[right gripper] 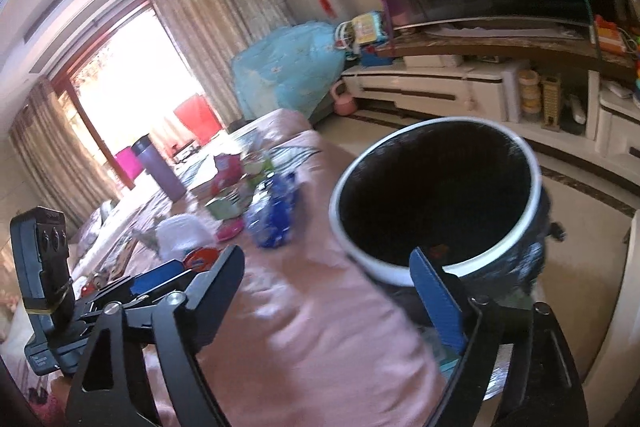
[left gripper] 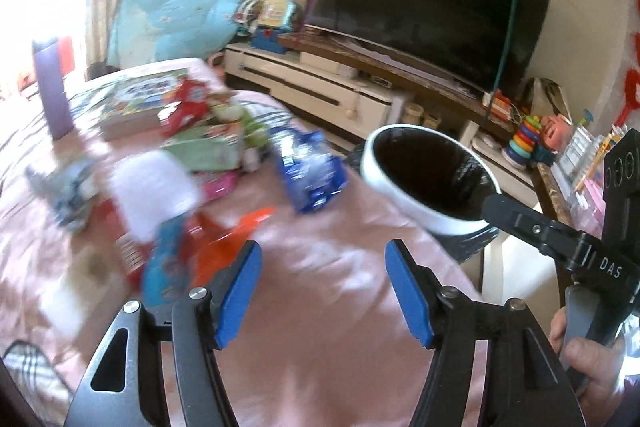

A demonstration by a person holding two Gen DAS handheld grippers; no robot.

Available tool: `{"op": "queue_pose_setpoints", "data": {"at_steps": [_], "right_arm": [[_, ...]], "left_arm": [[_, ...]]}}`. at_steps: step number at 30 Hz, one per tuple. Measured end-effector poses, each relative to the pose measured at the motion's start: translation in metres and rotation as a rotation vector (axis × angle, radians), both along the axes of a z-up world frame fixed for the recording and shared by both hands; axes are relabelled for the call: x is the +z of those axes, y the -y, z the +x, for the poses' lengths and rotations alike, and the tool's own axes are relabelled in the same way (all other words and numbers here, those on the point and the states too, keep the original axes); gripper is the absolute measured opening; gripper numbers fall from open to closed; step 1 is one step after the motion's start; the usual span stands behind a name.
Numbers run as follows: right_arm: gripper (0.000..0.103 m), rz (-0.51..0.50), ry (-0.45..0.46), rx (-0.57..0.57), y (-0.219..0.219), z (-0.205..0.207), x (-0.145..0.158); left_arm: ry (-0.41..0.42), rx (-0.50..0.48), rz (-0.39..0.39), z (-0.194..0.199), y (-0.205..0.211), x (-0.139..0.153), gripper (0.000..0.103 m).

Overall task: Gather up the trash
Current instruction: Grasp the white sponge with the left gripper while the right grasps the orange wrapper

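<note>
Blue-padded fingers of the left hand-held gripper (left gripper: 324, 291) stand wide apart over the pink cloth (left gripper: 320, 347) with nothing between them. Just ahead of its left finger lies an orange wrapper (left gripper: 228, 243), beside a red and blue packet (left gripper: 160, 267) and a white crumpled piece (left gripper: 154, 191); all are blurred. Farther along the counter sit a blue snack bag (left gripper: 310, 173), a green box (left gripper: 200, 151) and a red packet (left gripper: 186, 105), with a purple bottle (left gripper: 50, 91) standing upright at the far left.

At the right edge of the counter, a white-rimmed trash bin (left gripper: 428, 179) lined with a black bag is tilted with its opening toward the counter. The right hand-held gripper (right gripper: 332, 279) is spread open, its right finger inside the rim of the bin (right gripper: 436, 203) at the near side; whether it actually presses on the rim, I cannot tell. A dark television (left gripper: 428, 3) hangs above a white cabinet (left gripper: 312, 87) behind.
</note>
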State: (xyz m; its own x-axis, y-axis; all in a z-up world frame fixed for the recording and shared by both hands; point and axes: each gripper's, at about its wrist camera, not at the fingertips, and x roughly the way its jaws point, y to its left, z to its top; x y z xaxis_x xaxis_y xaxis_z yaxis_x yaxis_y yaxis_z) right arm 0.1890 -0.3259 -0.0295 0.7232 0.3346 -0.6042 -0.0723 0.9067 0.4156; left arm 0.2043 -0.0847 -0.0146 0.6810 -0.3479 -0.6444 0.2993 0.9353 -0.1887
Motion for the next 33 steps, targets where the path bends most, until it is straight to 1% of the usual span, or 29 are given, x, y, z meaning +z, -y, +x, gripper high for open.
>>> {"op": "queue_pose_setpoints", "data": {"at_steps": [1, 6, 11, 16, 20, 24, 29, 33], "right_arm": [[0.092, 0.001, -0.001, 0.01, -0.006, -0.001, 0.0], [0.097, 0.005, -0.009, 0.058, -0.036, -0.004, -0.003], [0.1, -0.004, -0.017, 0.111, -0.066, -0.009, -0.005], [0.1, -0.022, -0.019, 0.156, -0.096, -0.011, -0.007], [0.1, -0.042, -0.021, 0.178, -0.113, -0.009, -0.01], [0.1, -0.013, -0.037, 0.202, -0.123, -0.005, -0.013], [0.1, -0.007, -0.05, 0.219, -0.136, 0.004, -0.015], [0.1, -0.006, -0.06, 0.237, -0.145, 0.012, -0.017]], "left_arm": [[0.002, 0.013, 0.001, -0.006, -0.007, 0.0, 0.065], [0.015, 0.073, -0.003, -0.038, -0.039, 0.008, 0.074], [0.018, 0.127, -0.007, -0.067, -0.065, 0.01, 0.076], [0.017, 0.166, -0.01, -0.082, -0.084, 0.012, 0.08], [0.009, 0.181, -0.004, -0.083, -0.096, 0.013, 0.081], [0.002, 0.184, 0.02, -0.074, -0.11, 0.014, 0.081], [-0.017, 0.186, 0.046, -0.05, -0.129, 0.012, 0.081], [-0.032, 0.174, 0.071, -0.033, -0.134, 0.009, 0.081]]}}
